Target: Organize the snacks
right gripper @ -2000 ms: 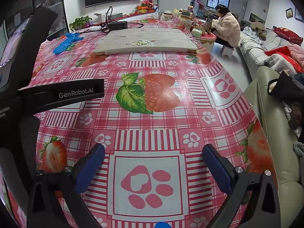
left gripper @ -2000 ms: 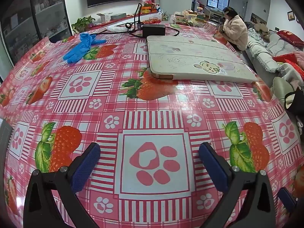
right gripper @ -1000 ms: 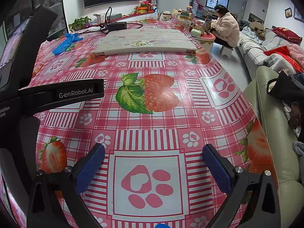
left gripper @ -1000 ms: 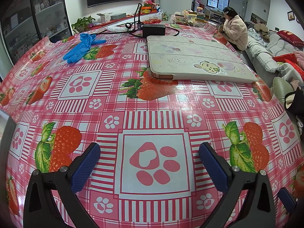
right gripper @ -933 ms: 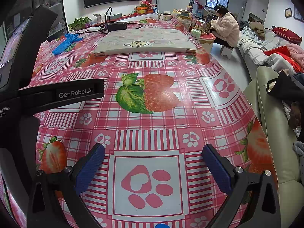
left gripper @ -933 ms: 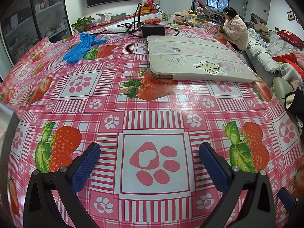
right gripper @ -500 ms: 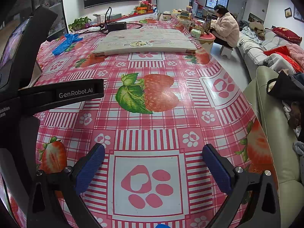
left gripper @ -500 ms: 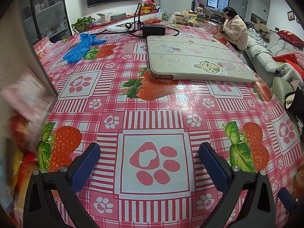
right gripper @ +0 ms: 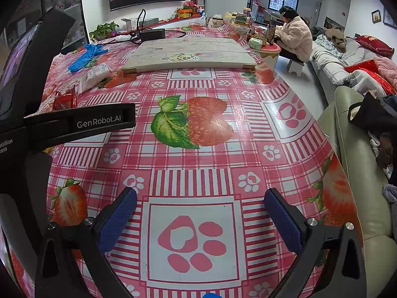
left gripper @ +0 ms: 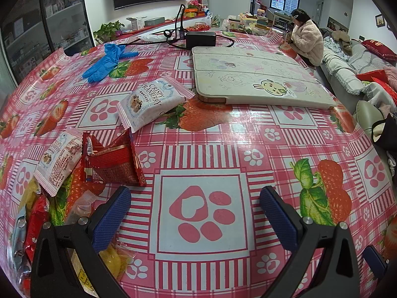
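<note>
entry: snack packets scattered on the strawberry-print bench (left gripper: 198, 134), none sorted yet, as judged from how they lie.

white "crispy cranberry" packet (left gripper: 151, 103): upper left of centre in the left wrist view, lying flat, its near corner just beside the cream folding mat (left gripper: 258, 84). long axis runs from lower left to upper right of the frame; printed name reads along that axis.

second white cranberry packet (left gripper: 58, 159): left edge, long axis running steeply from lower left to upper right, its side overlapping the red packet.

red packet (left gripper: 111, 160): left of centre, puffed up into a tent shape, ridge pointing to the top of the frame, crimped edge toward the jaws.

heap of yellow, red and clear-wrapped sweets (left gripper: 32, 223): lower left, partly hidden behind the left gripper's frame; count cannot be told.

left gripper (left gripper: 194, 213): jaws spread wide, holding nothing, over a paw print in the lower centre.

right gripper (right gripper: 199, 213): jaws spread wide, empty, above a paw print lower centre in its own view; snacks lie well apart to its upper left.

risks, as judgement: glossy bench and slick film may let a flat packet slide away from closing jaws; the puffed red packet could crush or pop out; reaching into the heap could scatter sweets off the near edge; overlapping packets could be dragged together.
</note>
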